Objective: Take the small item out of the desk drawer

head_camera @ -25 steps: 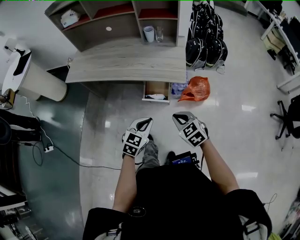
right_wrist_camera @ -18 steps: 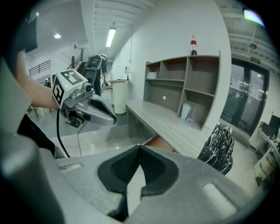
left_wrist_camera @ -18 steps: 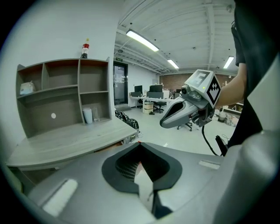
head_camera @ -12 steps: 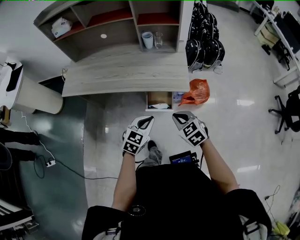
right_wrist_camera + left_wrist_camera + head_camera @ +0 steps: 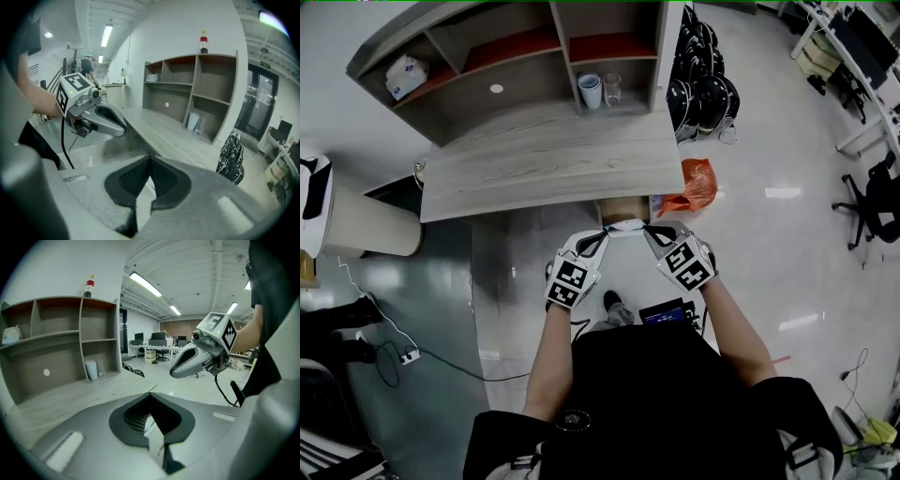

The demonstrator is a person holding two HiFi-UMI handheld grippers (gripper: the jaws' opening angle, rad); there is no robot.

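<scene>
The desk [image 5: 544,164] now fills more of the head view, because you have walked up to it over the last second. Its front edge has slid over the open drawer [image 5: 621,207], which sits under that edge near the desk's right corner (an orange bag [image 5: 694,186] lies on the floor just to its right). Only a strip of the drawer shows now. Your left gripper [image 5: 598,238] and right gripper [image 5: 651,232] have come up side by side to just in front of it, both clenched with nothing between the jaws. The small white item [image 5: 627,225] lies at the drawer's front, showing between the two gripper tips. The approach looks nearly finished, but you need to open one gripper before it can take the item.
</scene>
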